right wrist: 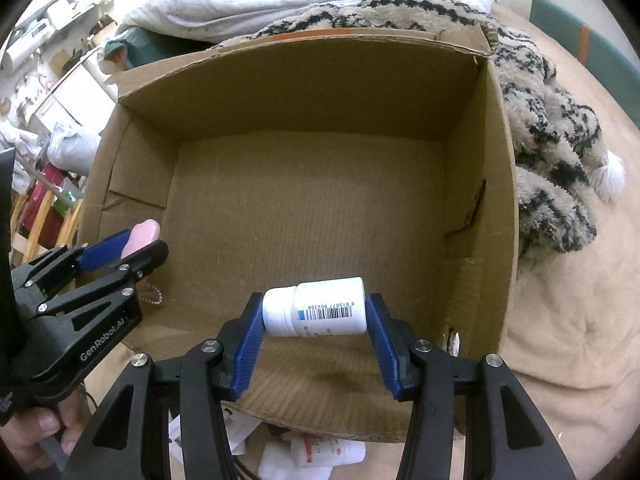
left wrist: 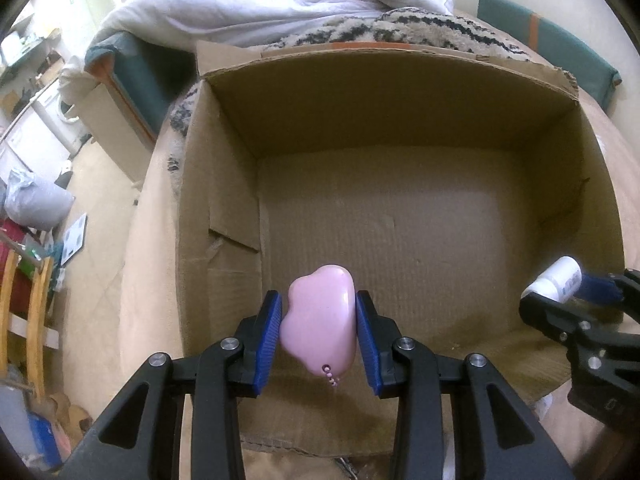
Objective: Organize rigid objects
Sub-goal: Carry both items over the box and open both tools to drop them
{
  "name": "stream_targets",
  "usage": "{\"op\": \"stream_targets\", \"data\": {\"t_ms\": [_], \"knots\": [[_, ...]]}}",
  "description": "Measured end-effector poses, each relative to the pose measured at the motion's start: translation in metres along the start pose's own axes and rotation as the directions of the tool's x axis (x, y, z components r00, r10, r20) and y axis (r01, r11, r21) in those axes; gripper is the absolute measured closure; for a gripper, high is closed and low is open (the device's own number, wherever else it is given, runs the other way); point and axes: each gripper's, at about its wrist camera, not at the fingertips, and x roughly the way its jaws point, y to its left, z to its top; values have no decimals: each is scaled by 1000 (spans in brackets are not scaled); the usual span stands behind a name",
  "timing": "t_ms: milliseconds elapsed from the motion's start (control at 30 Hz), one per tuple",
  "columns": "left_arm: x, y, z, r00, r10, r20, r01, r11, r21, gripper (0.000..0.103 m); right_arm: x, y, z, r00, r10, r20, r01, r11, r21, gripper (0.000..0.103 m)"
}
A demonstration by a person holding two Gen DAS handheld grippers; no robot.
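1. The left gripper [left wrist: 318,334] is clamped on a pink case [left wrist: 320,320]; its 2 blue fingers [left wrist: 266,338] press the case's sides, and a short bead chain [left wrist: 331,378] hangs from the case's lower end.
2. The case hangs above the near left part of the box [left wrist: 400,120] floor, not touching it.
3. The right gripper [right wrist: 314,344] grips a white bottle [right wrist: 320,307] lying sideways, cap to the left, barcode facing up; the fingers [right wrist: 250,344] press its cap and base, about half open.
4. The bottle sits over the near right part of the box floor.
5. The cardboard box stands open on a bed [right wrist: 580,340], beside a patterned blanket [right wrist: 552,152].
6. More white bottles [right wrist: 328,452] lie on the bed in front of the box.
7. A hand [right wrist: 44,432] holds the left gripper's handle.
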Motion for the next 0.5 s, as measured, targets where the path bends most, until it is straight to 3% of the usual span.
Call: {"op": "stream_targets", "data": {"t_ms": [367, 500], "knots": [[0, 2, -1, 1000, 3, -4, -3, 1000, -6, 69, -9, -4, 2, 999, 23, 34, -23, 1000, 7, 50], [-2, 2, -2, 1000, 12, 6, -12, 1000, -4, 69, -20, -8, 6, 996, 53, 77, -56, 998, 36, 34]]}}
